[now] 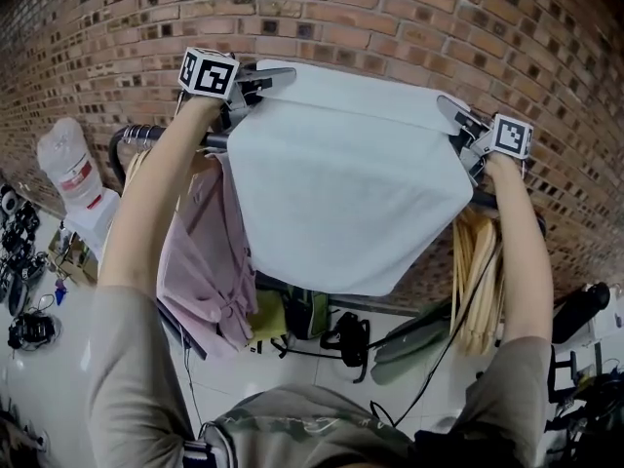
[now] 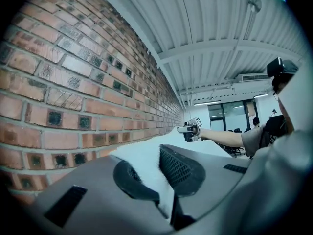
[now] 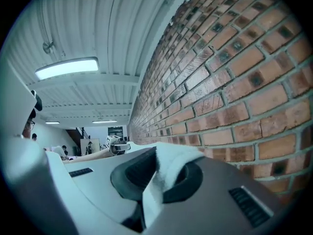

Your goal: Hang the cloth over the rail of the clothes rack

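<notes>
A pale white cloth [image 1: 351, 183] is stretched between my two grippers and drapes down in front of the dark rail [image 1: 210, 141] of the clothes rack, close to a brick wall. My left gripper [image 1: 261, 81] is shut on the cloth's left corner, its pads clamping the white fabric [image 2: 146, 168]. My right gripper [image 1: 450, 115] is shut on the right corner, with white fabric [image 3: 164, 173] bunched between its pads. Each gripper view shows the other gripper [image 2: 188, 129] [image 3: 119, 145] across the cloth. The rail's middle is hidden behind the cloth.
A pink garment [image 1: 200, 261] hangs on the rail at the left. Wooden hangers [image 1: 478, 281] hang at the right. A water bottle [image 1: 68, 169] and cables and gear [image 1: 29, 291] lie on the floor. The brick wall [image 1: 390, 27] stands just behind the rack.
</notes>
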Demonstrator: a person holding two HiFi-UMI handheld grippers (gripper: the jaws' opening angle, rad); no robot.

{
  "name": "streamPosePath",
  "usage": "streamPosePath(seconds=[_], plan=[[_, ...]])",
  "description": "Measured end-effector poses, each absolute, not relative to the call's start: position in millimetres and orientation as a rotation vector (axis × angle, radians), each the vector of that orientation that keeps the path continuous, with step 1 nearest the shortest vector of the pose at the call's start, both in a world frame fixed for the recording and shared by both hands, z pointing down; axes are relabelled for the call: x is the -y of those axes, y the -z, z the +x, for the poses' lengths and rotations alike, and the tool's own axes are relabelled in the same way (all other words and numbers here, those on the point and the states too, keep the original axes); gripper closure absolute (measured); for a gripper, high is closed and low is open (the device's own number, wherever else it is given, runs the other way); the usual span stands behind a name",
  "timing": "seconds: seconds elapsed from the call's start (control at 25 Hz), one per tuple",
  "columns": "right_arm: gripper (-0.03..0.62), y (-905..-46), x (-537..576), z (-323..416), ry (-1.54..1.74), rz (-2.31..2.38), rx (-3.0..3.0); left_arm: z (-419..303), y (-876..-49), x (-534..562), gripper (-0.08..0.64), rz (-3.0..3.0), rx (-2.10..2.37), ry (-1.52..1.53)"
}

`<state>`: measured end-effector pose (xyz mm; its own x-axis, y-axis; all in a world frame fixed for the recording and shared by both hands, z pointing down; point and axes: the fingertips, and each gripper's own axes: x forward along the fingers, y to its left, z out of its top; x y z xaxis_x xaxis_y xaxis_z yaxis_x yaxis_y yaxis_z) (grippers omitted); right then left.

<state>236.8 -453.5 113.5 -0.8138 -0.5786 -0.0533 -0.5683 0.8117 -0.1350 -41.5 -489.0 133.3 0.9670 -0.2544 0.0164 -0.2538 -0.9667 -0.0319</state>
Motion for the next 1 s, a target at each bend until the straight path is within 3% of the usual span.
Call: streamPosePath(seconds=[0.68, 0.72, 0.76, 0.8, 1.0], plan=[[0.568, -130, 448, 237, 0.33, -0.943, -2.893, -34, -154, 483, 0.538, -3.237, -0.357, 0.101], [0.56, -132, 449, 237, 0.344, -0.954, -2.891, -34, -154, 484, 0.538, -3.233, -0.361, 0.112], [0.496, -132, 449, 237, 0.353, -0.96, -2.89, -34, -154, 484, 0.537, -3.228, -0.363, 0.12], [0.474, -132, 449, 236, 0.356, -0.962, -2.89, -34, -154, 483, 0.537, -3.228, -0.361, 0.127], [0.453, -123, 443, 236, 0.335, -0.935, -2.874, -34, -154, 478, 0.525, -3.262, -0.339, 0.134]])
